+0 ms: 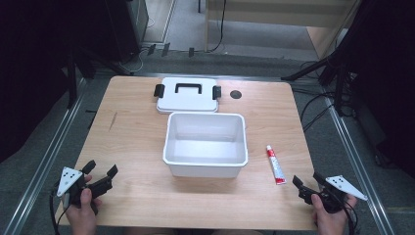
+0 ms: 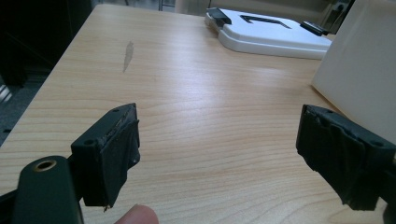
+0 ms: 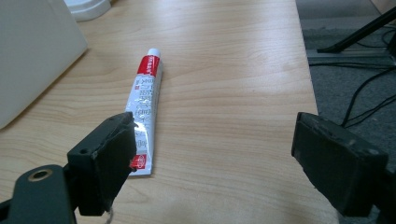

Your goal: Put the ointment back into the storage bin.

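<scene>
Both of my hand-held grippers, left (image 1: 103, 175) and right (image 1: 307, 186), sit spread and empty; just ahead of the right lies a tube (image 3: 145, 107), probably light and squashy, so I'd pinch mid-body.

A lab or recording studio: the wooden surface (image 1: 132, 142) sits between metal rails (image 1: 44, 161), with black tripod legs (image 1: 313, 68) and loose cables (image 1: 318, 105) on grey carpet at upper right.
</scene>
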`<state>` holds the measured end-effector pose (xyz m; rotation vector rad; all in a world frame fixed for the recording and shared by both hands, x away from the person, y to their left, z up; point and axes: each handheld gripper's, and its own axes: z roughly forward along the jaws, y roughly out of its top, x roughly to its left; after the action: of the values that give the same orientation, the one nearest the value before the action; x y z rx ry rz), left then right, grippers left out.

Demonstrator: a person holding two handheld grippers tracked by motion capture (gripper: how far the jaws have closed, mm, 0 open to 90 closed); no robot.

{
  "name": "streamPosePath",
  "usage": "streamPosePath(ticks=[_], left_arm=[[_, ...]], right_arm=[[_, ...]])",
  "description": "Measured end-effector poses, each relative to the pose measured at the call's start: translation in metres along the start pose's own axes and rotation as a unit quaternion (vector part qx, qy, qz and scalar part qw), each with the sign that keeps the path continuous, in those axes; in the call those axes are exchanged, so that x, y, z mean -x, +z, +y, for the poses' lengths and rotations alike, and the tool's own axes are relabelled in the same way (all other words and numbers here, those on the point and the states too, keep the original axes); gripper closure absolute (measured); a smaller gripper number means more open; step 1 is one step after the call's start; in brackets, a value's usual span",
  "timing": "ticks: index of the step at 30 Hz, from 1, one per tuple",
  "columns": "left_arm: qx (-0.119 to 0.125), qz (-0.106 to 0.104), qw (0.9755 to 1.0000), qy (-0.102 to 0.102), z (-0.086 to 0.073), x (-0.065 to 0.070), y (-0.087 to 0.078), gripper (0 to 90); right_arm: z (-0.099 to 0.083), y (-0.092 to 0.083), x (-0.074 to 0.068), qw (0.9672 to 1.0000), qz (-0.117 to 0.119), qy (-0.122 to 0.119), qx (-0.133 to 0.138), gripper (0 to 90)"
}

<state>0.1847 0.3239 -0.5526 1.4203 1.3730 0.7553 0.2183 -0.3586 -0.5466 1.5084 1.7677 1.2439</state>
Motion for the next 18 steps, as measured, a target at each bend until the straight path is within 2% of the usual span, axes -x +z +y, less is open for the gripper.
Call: streamPosePath(ticks=[5, 7, 8, 9, 10, 11, 12, 14, 16, 18], left_arm=[[-0.003, 0.0, 1.0, 0.005, 0.0, 0.001, 0.0, 14.4], [-0.006, -0.001, 0.9999, 0.01, 0.0, 0.002, 0.001, 14.4], [-0.005, -0.001, 0.9999, 0.01, 0.0, 0.002, 0.001, 14.4], [-0.006, -0.001, 0.9999, 0.011, 0.0, 0.002, 0.001, 14.4], [-0.006, -0.001, 0.9999, 0.011, 0.0, 0.002, 0.001, 14.4], [-0.007, -0.001, 0.9999, 0.01, 0.0, 0.002, 0.001, 14.4], [-0.007, -0.001, 0.9999, 0.01, 0.0, 0.002, 0.001, 14.4], [-0.007, -0.001, 0.9999, 0.011, 0.0, 0.002, 0.001, 14.4], [-0.008, -0.001, 0.9999, 0.013, 0.0, 0.003, 0.001, 14.4], [-0.009, -0.002, 0.9999, 0.014, 0.0, 0.003, 0.002, 14.4]], right_arm=[[0.001, 0.002, -0.004, 0.9997, -0.013, -0.016, -0.013, 14.2], [0.003, 0.004, -0.006, 0.9992, -0.02, -0.024, -0.026, 14.2], [0.006, 0.005, -0.008, 0.9979, -0.032, -0.036, -0.044, 14.2], [0.006, 0.005, -0.008, 0.9979, -0.032, -0.036, -0.044, 14.2], [0.009, 0.006, -0.01, 0.997, -0.037, -0.041, -0.055, 14.2], [0.014, 0.007, -0.015, 0.9945, -0.047, -0.057, -0.074, 14.3], [0.014, 0.007, -0.015, 0.9945, -0.047, -0.057, -0.074, 14.3], [0.021, 0.008, -0.021, 0.991, -0.048, -0.073, -0.101, 14.3], [0.023, 0.008, -0.023, 0.9897, -0.047, -0.077, -0.111, 14.3], [0.031, 0.01, -0.029, 0.9846, -0.048, -0.088, -0.143, 14.3]])
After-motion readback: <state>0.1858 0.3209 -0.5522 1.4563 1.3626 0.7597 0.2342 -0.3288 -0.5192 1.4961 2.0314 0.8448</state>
